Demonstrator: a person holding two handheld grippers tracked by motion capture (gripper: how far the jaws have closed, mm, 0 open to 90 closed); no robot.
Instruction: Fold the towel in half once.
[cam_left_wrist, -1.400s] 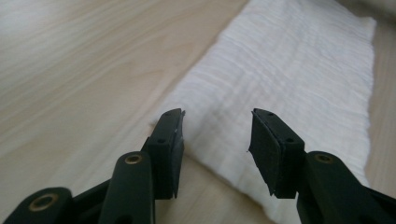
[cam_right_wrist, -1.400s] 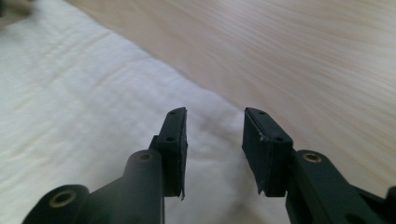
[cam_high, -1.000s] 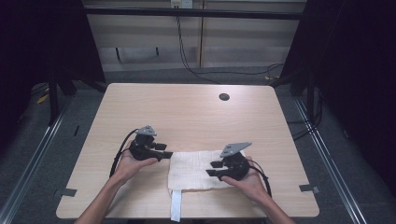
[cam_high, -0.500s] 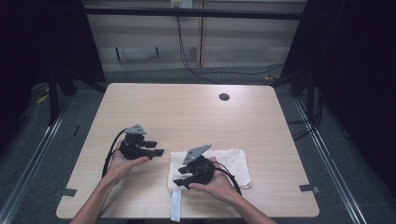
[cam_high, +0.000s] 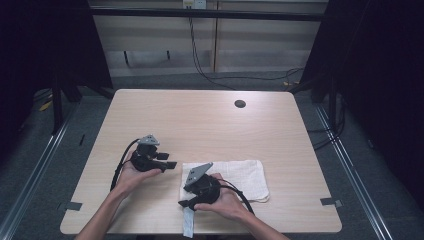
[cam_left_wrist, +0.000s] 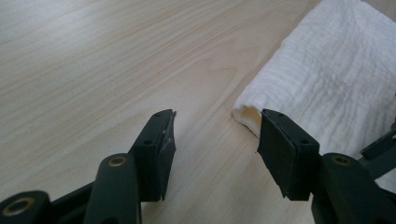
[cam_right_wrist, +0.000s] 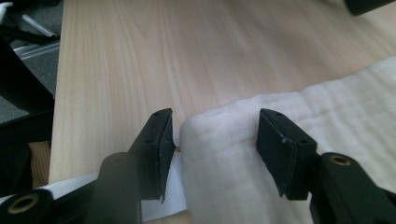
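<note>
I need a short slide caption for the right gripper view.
Open right gripper above folded white towel on wooden table.

The right gripper (cam_high: 186, 203) has crossed leftward, folding the white towel (cam_high: 245, 175) in half; its jaws have just opened.

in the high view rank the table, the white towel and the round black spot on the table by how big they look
1. Table, far the largest.
2. Towel.
3. Black spot, by far the smallest.

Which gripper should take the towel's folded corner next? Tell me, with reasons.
Probably left: the left gripper is open beside the towel corner; the right gripper, jaws just opening, straddles the edge.
</note>
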